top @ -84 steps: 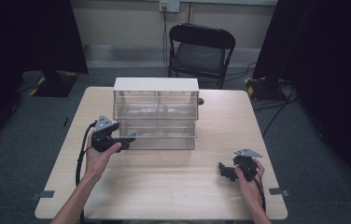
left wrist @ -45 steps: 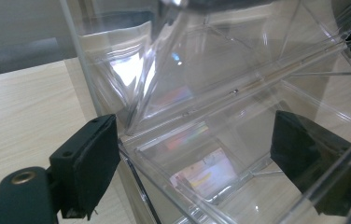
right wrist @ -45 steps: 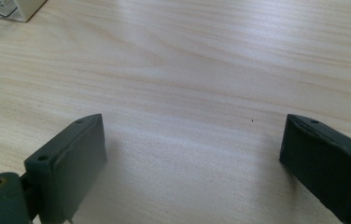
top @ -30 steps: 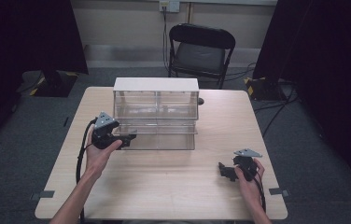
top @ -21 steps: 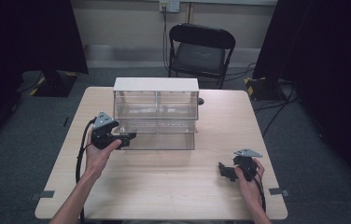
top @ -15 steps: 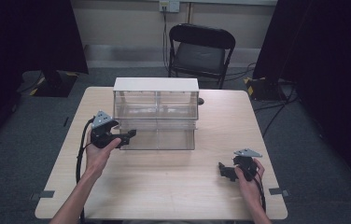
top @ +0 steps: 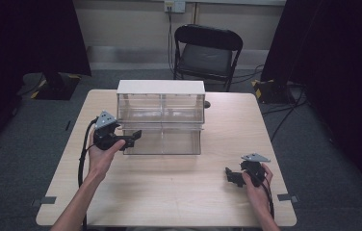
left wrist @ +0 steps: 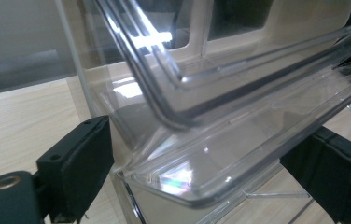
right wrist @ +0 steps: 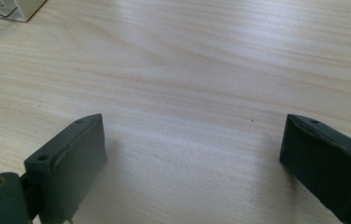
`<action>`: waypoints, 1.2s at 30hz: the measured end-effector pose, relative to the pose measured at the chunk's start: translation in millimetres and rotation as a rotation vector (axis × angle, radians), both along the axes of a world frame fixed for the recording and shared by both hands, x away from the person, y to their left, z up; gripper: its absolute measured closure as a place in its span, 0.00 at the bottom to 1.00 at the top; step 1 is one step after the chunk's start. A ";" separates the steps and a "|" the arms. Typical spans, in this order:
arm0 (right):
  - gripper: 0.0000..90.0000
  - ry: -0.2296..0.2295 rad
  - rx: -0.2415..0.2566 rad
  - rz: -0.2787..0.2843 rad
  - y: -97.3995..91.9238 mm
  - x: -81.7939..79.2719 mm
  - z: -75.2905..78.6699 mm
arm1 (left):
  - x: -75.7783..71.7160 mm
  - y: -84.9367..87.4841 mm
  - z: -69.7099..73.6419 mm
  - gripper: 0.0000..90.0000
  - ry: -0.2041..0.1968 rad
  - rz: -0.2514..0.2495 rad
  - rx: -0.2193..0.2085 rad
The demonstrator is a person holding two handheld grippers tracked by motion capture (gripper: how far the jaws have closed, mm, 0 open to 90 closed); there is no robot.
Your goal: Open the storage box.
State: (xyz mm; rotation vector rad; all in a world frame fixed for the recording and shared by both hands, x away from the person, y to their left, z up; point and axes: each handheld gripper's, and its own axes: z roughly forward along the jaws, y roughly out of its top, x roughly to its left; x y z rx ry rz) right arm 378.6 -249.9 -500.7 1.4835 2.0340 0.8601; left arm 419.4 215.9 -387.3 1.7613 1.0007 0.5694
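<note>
From the high view, a clear plastic drawer cabinet (top: pixel 160 115) with a white top is seen standing at the middle of the wooden table (top: pixel 169 192), toward its far side. Its lower drawer (top: pixel 164 141) is pulled forward, out of the frame. The left gripper (top: pixel 135 136) is held at that drawer's left front corner, while the right gripper (top: pixel 229 174) is held low over bare tabletop near the right front edge, well apart from the cabinet. A black folding chair (top: pixel 207 50) stands beyond the table.

In the left gripper view, the rim and corner of the clear drawer (left wrist: pixel 201 154) are seen between the two black jaws, which have just been opening; a gap is visible on each side, so the plastic is judged not to be pressed. The drawer is judged to be light, rigid and thin-walled, with a glossy, slippery surface that could crack under a hard squeeze. The front lip or corner rim, where the wall is doubled, is judged the best place to be gripped, and a level pull is advised so that the drawer is not jammed in its runners.

In the right gripper view, the jaws are seen spread wide over plain wood grain (right wrist: pixel 187 70), with nothing between them; a corner of the cabinet's base (right wrist: pixel 10 9) is visible at the upper left.
</note>
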 end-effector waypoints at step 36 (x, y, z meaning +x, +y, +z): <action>0.07 0.000 0.000 0.000 0.0 0.0 0.0 | 0.8 1.6 -0.4 0.10 0.019 -0.001 -0.046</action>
